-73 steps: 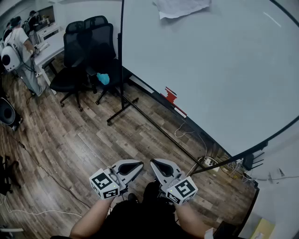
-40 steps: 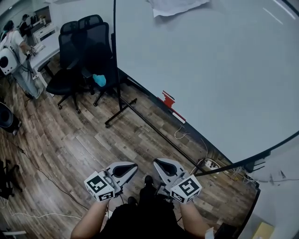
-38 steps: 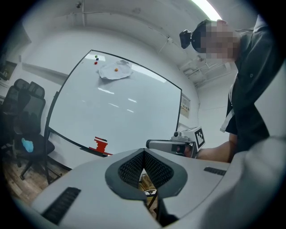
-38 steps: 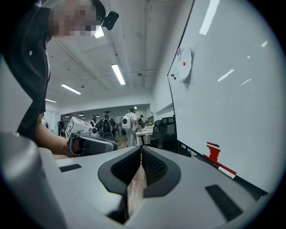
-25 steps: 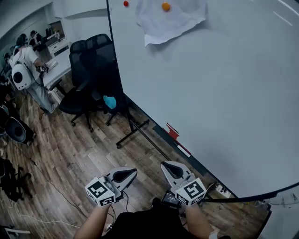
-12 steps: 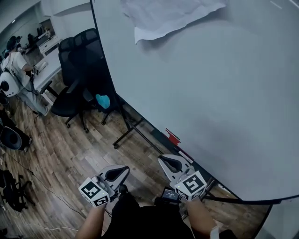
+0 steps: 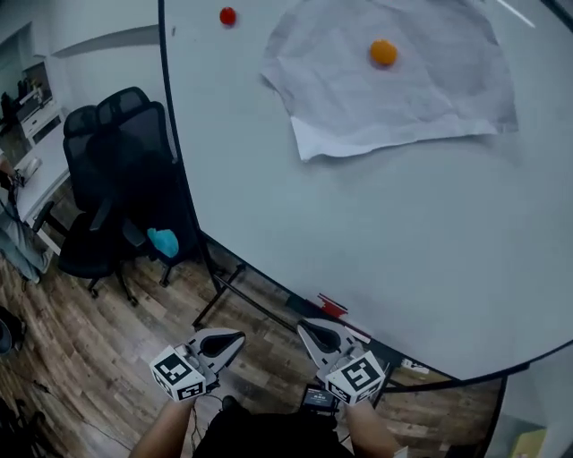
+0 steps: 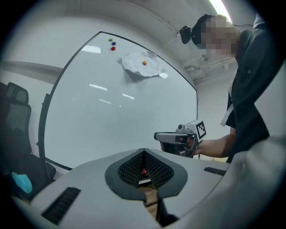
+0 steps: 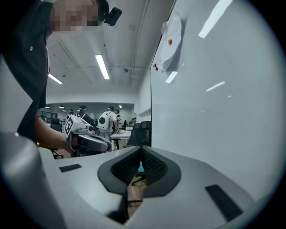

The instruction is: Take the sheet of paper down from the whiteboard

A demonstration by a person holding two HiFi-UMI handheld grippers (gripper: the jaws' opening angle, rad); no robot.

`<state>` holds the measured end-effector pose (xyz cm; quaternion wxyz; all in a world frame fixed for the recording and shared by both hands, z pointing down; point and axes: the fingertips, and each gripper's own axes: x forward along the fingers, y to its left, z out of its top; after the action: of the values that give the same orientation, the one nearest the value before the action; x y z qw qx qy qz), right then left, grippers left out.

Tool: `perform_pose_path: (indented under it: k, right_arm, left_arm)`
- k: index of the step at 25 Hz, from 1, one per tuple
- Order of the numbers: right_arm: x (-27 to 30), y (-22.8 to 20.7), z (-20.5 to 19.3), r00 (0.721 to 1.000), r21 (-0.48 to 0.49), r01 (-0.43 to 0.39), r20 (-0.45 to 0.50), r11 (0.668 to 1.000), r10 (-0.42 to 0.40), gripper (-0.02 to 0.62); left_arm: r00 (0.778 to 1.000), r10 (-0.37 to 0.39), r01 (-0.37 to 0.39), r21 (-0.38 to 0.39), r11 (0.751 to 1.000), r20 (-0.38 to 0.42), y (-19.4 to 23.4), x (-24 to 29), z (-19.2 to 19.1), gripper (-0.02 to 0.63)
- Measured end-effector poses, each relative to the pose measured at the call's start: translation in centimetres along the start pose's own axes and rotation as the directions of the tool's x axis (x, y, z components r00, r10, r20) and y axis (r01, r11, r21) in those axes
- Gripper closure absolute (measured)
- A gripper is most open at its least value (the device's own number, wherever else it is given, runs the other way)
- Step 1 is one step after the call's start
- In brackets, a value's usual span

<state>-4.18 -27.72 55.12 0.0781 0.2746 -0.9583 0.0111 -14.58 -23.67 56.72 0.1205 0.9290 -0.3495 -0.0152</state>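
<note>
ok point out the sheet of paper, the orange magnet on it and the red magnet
sheet of paper [image 7: 412, 98]: head view, creased middle, below the orange magnet
orange magnet [image 7: 383, 53]: head view, centre of its face
red magnet [image 7: 227, 16]: head view, centre

- Bright room; long ceiling lamps [image 9: 102, 66] shine at eleven o'clock.
- White glare streaks cross the whiteboard [image 9: 214, 112].
- Gripper views bend round, with dark corners.
- The paper [image 7: 394, 89] casts a soft shadow at six o'clock.
</note>
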Motion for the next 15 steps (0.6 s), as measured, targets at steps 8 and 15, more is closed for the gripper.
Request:
perform_pose_path:
  k: [8, 15]
  right_arm:
    - [-0.6, 0.0, 11.1, 0.995, -0.223, 0.078, 0.070, 0.972, -0.064, 0.574]
    - [-6.1, -4.0, 29.0, 0.971, -0.546, 0.240, 0.118, 0.803, -0.210, 0.572]
  left_arm:
    - [0.992, -0.115, 0.104, 0.212, 0.972, 0.041, 2.4, 2.5, 8.8, 0.599]
    - [0.976, -0.178, 0.076, 0.568, 0.820, 0.126, -3.9, 7.6, 27.5, 0.598]
